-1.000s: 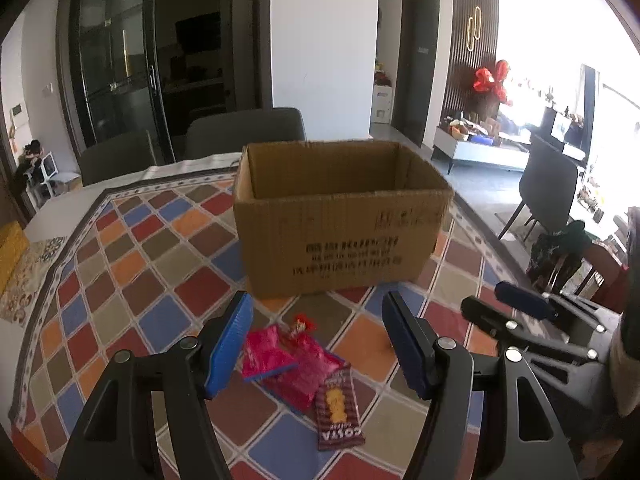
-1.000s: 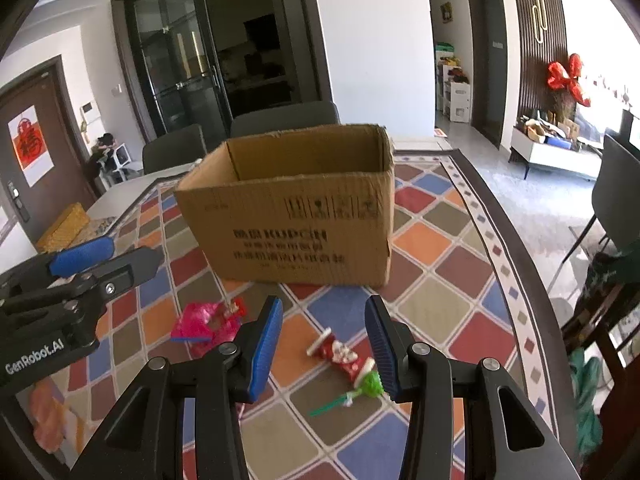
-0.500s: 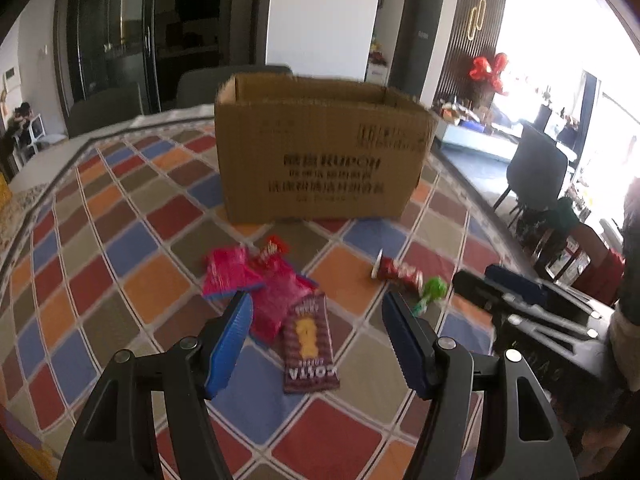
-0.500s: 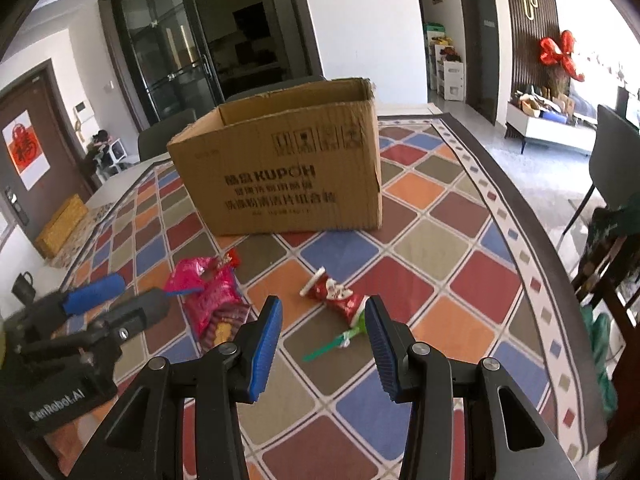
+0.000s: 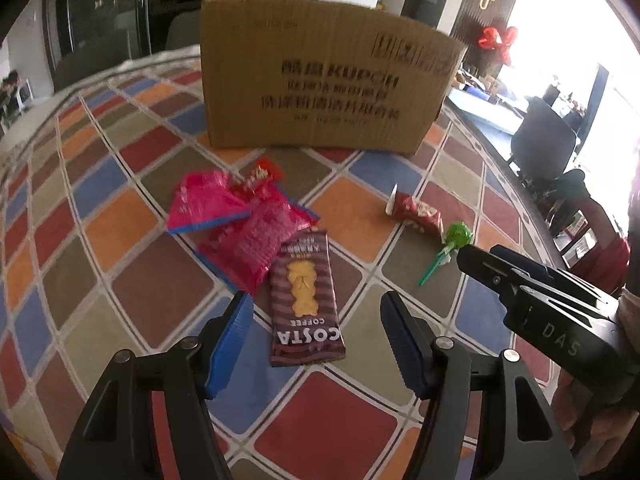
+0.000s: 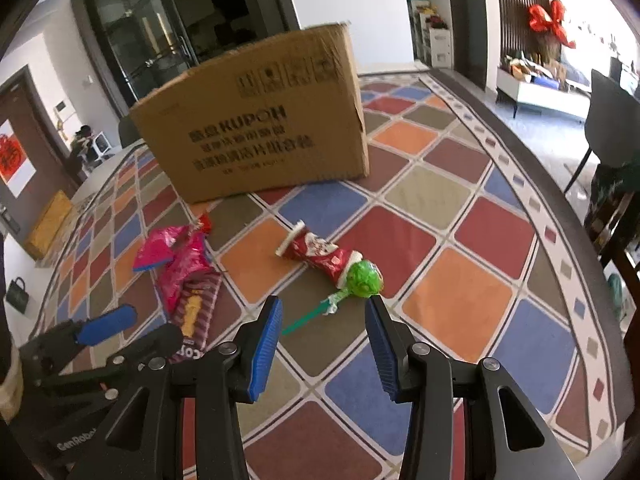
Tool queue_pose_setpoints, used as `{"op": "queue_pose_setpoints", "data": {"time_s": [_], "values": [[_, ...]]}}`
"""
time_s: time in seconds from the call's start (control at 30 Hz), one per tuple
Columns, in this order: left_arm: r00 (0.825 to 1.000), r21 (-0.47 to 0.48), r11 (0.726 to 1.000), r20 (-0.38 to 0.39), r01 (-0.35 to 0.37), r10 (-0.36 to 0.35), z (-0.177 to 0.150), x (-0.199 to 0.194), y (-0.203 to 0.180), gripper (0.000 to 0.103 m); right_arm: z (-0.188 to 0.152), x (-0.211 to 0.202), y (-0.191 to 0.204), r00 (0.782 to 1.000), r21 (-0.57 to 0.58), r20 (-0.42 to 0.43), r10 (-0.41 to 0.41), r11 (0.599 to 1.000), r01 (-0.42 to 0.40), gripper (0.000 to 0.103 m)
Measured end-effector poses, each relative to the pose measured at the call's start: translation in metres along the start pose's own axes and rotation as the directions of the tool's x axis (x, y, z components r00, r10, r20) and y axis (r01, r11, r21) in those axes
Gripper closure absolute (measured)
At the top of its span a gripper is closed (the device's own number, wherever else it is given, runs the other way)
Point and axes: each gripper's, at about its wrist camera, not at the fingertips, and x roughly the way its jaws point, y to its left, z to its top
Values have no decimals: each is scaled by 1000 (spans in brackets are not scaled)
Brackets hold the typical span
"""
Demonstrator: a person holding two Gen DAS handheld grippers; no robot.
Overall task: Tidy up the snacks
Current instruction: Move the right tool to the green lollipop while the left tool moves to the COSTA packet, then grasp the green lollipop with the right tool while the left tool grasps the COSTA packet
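A brown Costa Coffee biscuit packet lies on the checked tablecloth between the open jaws of my left gripper. Two pink snack bags overlap behind it, with a small red packet at their far end. A red wrapped candy and a green lollipop lie just ahead of my open, empty right gripper. The lollipop also shows in the left wrist view. A cardboard box stands behind the snacks; its inside is hidden.
The checked tablecloth covers a rounded table whose edge runs along the right. Dark chairs stand beyond that edge and behind the box. My right gripper shows in the left wrist view, close to the lollipop.
Both grippers have dropped lower and closer to the snacks. The box top is no longer visible from above. Both stay open.
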Motion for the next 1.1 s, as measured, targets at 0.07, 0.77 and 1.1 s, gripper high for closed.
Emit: {"op": "queue_pose_setpoints", "data": {"time_s": [0.07, 0.77, 1.1], "values": [[1000, -14, 1000, -24, 17, -17, 0, 7, 1, 41, -1, 4, -2, 1000, 9, -10, -3, 1000, 4, 59], [998, -4, 1000, -55, -30, 30, 15, 38, 3, 45, 11, 35, -8, 998, 3, -47, -50, 999, 50, 59], [997, -13, 999, -64, -33, 32, 20, 43, 6, 60, 13, 44, -12, 996, -1, -60, -65, 998, 65, 66]]}}
